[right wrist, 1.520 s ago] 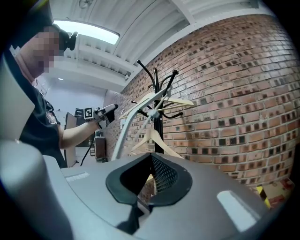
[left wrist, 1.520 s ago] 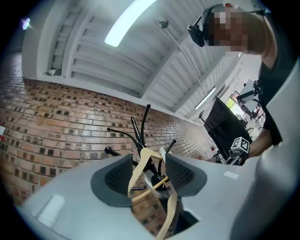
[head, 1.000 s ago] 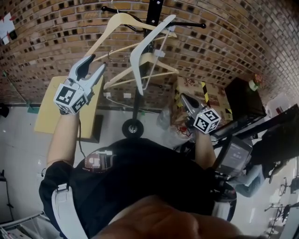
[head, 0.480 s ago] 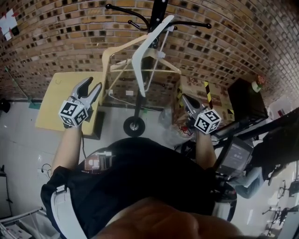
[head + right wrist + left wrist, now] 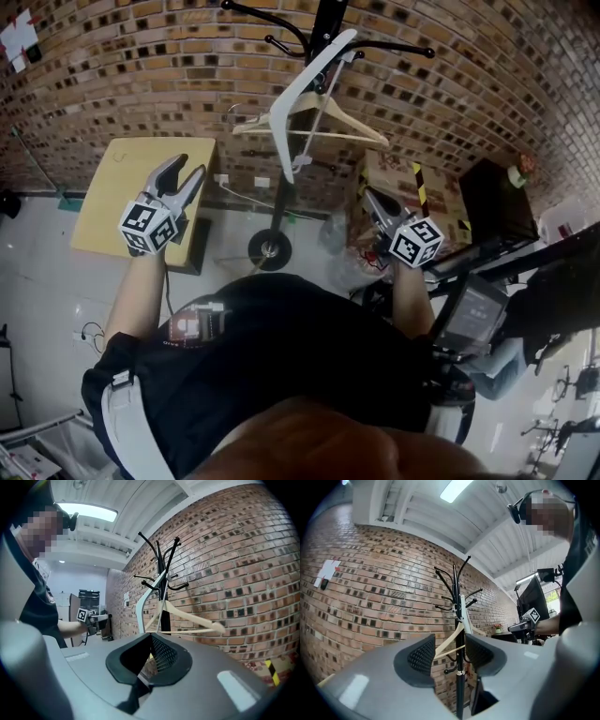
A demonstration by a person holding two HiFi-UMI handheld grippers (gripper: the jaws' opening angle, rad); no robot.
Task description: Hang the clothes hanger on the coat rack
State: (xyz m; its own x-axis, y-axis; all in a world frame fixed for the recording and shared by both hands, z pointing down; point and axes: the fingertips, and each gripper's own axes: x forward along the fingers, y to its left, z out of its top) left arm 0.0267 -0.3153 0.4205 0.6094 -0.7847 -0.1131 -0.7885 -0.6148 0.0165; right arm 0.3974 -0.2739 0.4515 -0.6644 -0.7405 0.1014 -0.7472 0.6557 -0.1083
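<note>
Head view: a pale wooden clothes hanger (image 5: 361, 125) and a white plastic hanger (image 5: 309, 80) hang on the black metal coat rack (image 5: 279, 202), ahead of both tools. The left gripper (image 5: 186, 169) gapes empty, and the right gripper (image 5: 368, 194) is pinched closed on nothing.

Hangers (image 5: 305, 84) on coat rack (image 5: 279, 202), wall (image 5: 112, 84) behind, table (image 5: 141, 183) left, box (image 5: 417, 192) right

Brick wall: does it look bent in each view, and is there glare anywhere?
Head view: the wall curves, a wide-angle bend; light is even, no glare. Left gripper view: its rows bend too; a ceiling lamp glares white. Right gripper view: same bend, a ceiling lamp is bright, corners dark.
</note>
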